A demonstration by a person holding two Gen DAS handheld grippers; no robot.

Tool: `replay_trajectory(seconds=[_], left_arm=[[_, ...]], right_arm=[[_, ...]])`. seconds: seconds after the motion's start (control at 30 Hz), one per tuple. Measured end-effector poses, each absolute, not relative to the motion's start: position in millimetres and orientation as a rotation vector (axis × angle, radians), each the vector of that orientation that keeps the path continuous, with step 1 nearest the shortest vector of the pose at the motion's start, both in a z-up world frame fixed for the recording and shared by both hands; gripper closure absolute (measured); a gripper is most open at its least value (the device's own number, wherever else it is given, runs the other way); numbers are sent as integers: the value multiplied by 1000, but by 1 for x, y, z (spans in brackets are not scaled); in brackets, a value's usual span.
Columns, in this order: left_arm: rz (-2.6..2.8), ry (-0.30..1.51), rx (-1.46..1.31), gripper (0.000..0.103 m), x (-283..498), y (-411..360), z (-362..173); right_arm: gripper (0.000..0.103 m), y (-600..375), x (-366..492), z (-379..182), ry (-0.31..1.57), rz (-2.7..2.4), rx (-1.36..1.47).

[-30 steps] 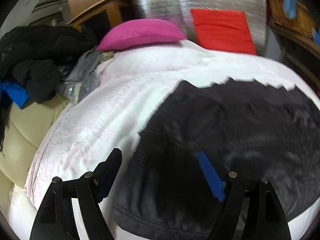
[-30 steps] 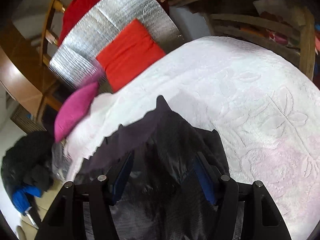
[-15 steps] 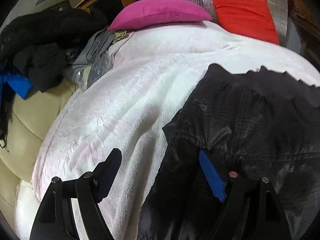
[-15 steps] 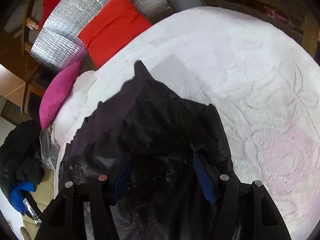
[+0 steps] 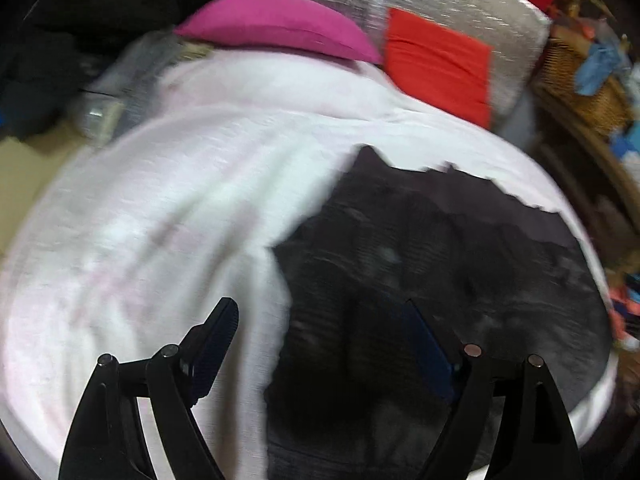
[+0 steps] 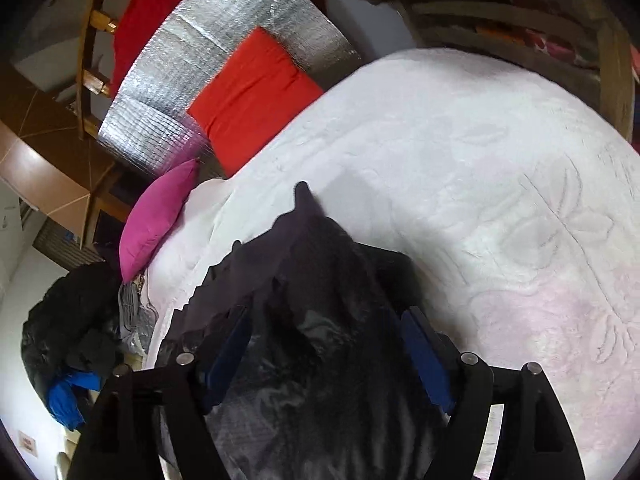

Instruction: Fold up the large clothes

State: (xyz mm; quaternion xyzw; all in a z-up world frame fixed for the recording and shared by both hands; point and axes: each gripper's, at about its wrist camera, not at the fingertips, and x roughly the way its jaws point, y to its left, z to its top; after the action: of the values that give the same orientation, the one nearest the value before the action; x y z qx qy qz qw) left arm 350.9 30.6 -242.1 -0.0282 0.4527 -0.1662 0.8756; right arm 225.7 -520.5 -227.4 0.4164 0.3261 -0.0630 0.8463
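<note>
A large black garment [image 5: 440,272] lies on a white bedspread [image 5: 180,208], with a jagged far hem. My left gripper [image 5: 324,336] is open, held just above the garment's left edge; its left finger is over the bedspread and its right finger over the cloth. The left wrist view is blurred by motion. In the right wrist view the same garment [image 6: 320,280] is bunched up between the fingers of my right gripper [image 6: 324,340], which is open around the cloth. Whether the pads touch it is unclear.
A magenta pillow [image 5: 280,28] and a red cushion [image 5: 436,60] against a silver foil panel [image 6: 224,60] sit at the head of the bed. A dark clothes pile [image 6: 68,328] lies off the bed's left. A wicker basket [image 5: 580,92] and wooden furniture stand at the right.
The left gripper swung right and back, so the garment now sits more centred under it. The right gripper stayed over the bunched cloth, and its view tilted slightly. Both stayed open.
</note>
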Motion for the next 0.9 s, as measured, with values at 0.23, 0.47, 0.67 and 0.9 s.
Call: replay_trajectory(seconds=[0.23,0.47,0.67,0.9], left_arm=[[-540,1021,-173,14,364,28,-252],[-619,1083,-258,12,380,31,-266],[-592,1152,-231,12,393,29,-282],[-665,1193,-169,11,389,11,-292]], right_arm=[[22,-546,216,-246,732,-98,943],[22,-562,214,-274,815,-40,964],[21,-572,217,-294,821,82,1046],[21,-571,230,-302,829,144,1068]])
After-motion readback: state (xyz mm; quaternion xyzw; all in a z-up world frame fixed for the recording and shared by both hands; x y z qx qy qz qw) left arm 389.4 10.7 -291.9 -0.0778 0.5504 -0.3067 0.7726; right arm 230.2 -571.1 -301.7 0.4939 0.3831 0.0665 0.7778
